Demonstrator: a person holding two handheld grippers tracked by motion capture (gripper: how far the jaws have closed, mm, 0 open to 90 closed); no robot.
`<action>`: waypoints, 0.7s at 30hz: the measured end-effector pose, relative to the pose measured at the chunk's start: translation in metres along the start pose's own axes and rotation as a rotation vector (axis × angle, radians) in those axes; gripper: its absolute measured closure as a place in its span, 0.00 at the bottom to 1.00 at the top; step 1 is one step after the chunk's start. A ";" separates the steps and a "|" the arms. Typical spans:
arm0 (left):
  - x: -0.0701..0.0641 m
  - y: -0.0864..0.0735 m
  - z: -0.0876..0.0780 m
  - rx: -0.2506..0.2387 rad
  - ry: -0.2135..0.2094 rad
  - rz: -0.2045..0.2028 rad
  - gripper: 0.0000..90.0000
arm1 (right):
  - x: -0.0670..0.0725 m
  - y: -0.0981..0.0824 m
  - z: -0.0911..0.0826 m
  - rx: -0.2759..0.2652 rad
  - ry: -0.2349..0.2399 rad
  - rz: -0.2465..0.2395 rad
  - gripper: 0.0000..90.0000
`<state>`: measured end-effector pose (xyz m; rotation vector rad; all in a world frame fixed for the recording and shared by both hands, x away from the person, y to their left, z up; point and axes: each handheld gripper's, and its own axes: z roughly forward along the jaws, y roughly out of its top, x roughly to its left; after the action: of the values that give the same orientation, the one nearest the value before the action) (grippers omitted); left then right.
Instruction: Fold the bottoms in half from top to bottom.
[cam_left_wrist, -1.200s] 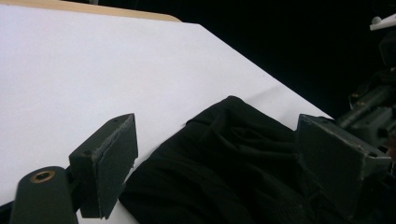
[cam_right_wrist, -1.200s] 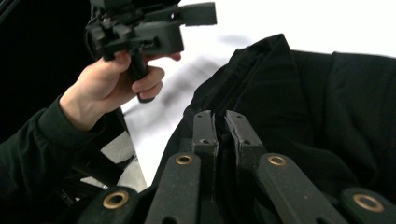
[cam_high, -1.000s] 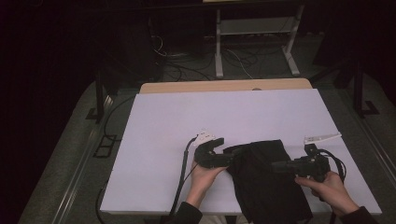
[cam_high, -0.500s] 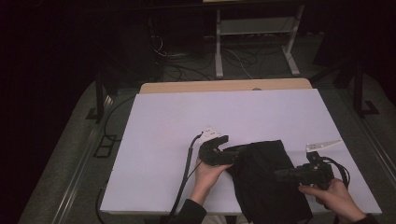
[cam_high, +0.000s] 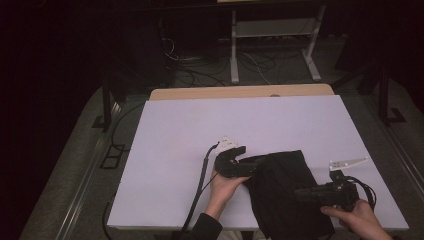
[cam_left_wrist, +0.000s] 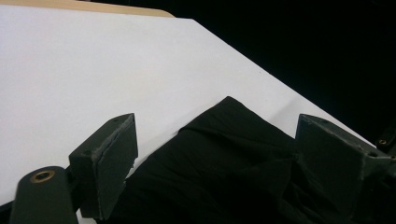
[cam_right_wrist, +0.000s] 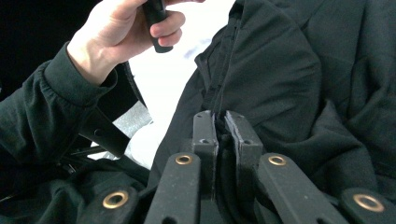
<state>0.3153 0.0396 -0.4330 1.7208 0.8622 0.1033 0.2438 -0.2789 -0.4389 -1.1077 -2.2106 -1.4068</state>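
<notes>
Left of the middle, the left hand-held gripper lies low on the white desk, held by the person's left hand. Its two black jaws stand wide apart, and nothing is pinched between them. In the left gripper view, the edge of the black cloth sits in the gap between the two jaws, but the pads do not press on it. A dark cable trails from this hand-held gripper back toward the near edge of the desk. Next comes the black cloth itself, lying bunched up on the near part of the desk, between the two hands, with its near end hanging over the desk's edge. Farther right, the right hand-held gripper points at the cloth from the right side, held by the right hand. Its jaws are squeezed together on a fold of the black cloth, as the right gripper view shows close up. That view also shows the left hand in a dark sleeve farther off.
</notes>
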 end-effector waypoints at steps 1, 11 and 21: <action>0.000 0.000 0.000 0.002 -0.001 -0.002 0.15 | 0.000 -0.001 0.001 0.002 0.000 0.000 0.90; 0.000 -0.001 0.000 0.007 -0.003 0.003 0.15 | 0.001 -0.009 0.005 0.039 0.001 0.034 0.89; 0.002 -0.001 -0.002 0.012 0.002 0.008 0.15 | 0.007 -0.008 0.004 0.108 -0.045 0.035 0.57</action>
<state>0.3155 0.0425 -0.4336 1.7354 0.8587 0.1051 0.2342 -0.2747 -0.4418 -1.1456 -2.2583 -1.2449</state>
